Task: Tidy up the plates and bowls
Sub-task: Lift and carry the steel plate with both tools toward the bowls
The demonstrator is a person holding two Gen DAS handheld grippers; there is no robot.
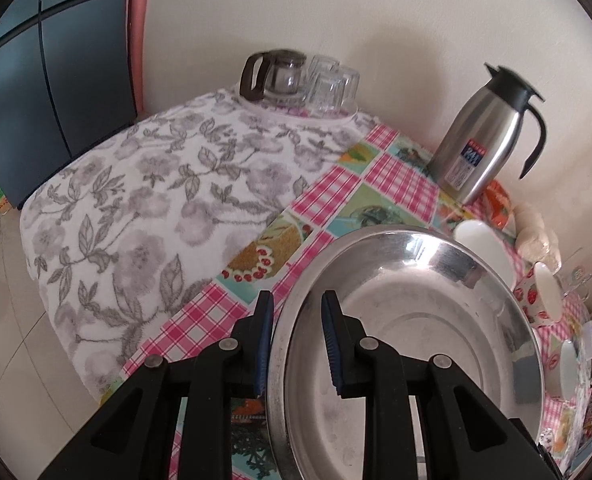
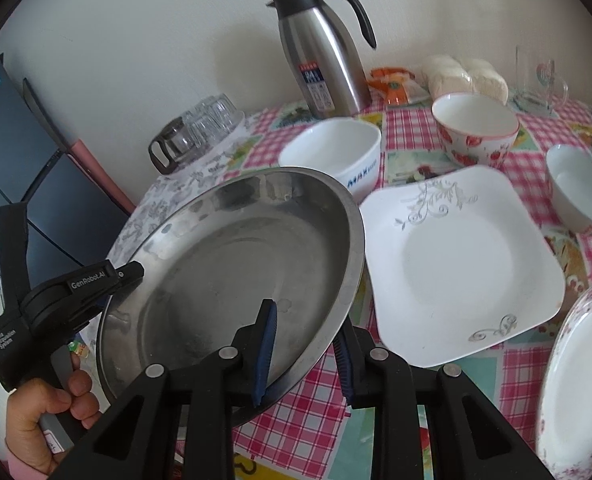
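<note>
A round steel plate is lifted and tilted above the checked tablecloth. My left gripper has one finger on each side of its rim, apart from it; it also shows in the right wrist view at the plate's left edge. My right gripper is shut on the plate's near right rim. To the right lie a square white plate, a floral plate, a white square bowl, a strawberry bowl and a small white bowl.
A steel thermos jug stands by the wall. A glass pot and upturned glasses sit on a floral towel. A glass mug, buns and an orange packet are at the back.
</note>
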